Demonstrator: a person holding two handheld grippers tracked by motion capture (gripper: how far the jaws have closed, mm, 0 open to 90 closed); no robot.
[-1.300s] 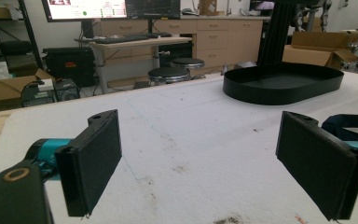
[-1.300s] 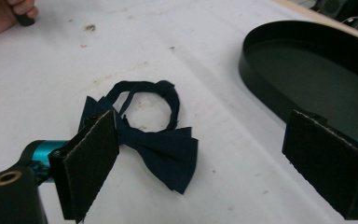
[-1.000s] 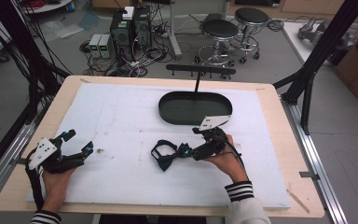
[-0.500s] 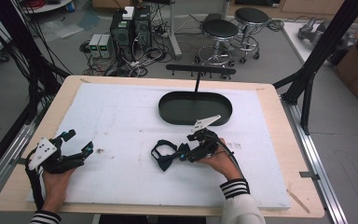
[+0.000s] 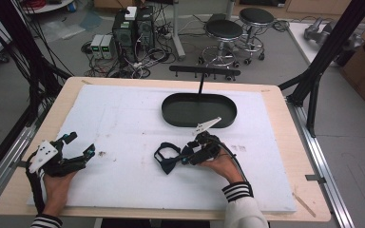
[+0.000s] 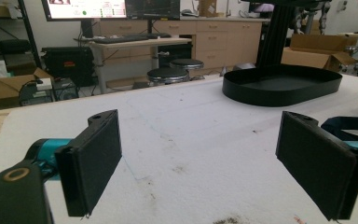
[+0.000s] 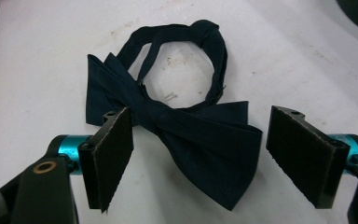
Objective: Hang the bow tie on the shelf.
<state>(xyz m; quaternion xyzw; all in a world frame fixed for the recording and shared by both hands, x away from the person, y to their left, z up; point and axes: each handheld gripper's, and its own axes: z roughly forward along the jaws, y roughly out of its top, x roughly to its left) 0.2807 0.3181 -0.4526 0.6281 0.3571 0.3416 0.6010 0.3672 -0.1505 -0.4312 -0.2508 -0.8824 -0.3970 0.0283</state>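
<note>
A dark navy bow tie (image 5: 168,158) with its neck loop lies flat on the white mat (image 5: 123,123). My right gripper (image 5: 183,159) is down at the mat, and its jaws straddle the bow tie (image 7: 191,128). The left pad stands by the knot, the right pad clear of the wing. The right gripper (image 7: 199,140) has just been closing a little, and its pads do not press the cloth. My left gripper (image 5: 81,143) rests at the mat's left edge, and the left gripper (image 6: 198,154) is open with nothing between its pads.
A black oval tray (image 5: 171,114) stands at the far middle of the mat, with a black T-shaped stand (image 5: 204,72) behind it. The same tray (image 6: 279,93) is ahead to the right in the left gripper view. Bare mat lies between the two hands.
My right hand has come down and slightly left, and its jaws now sit around the bow tie. The left hand has stayed where it was.
</note>
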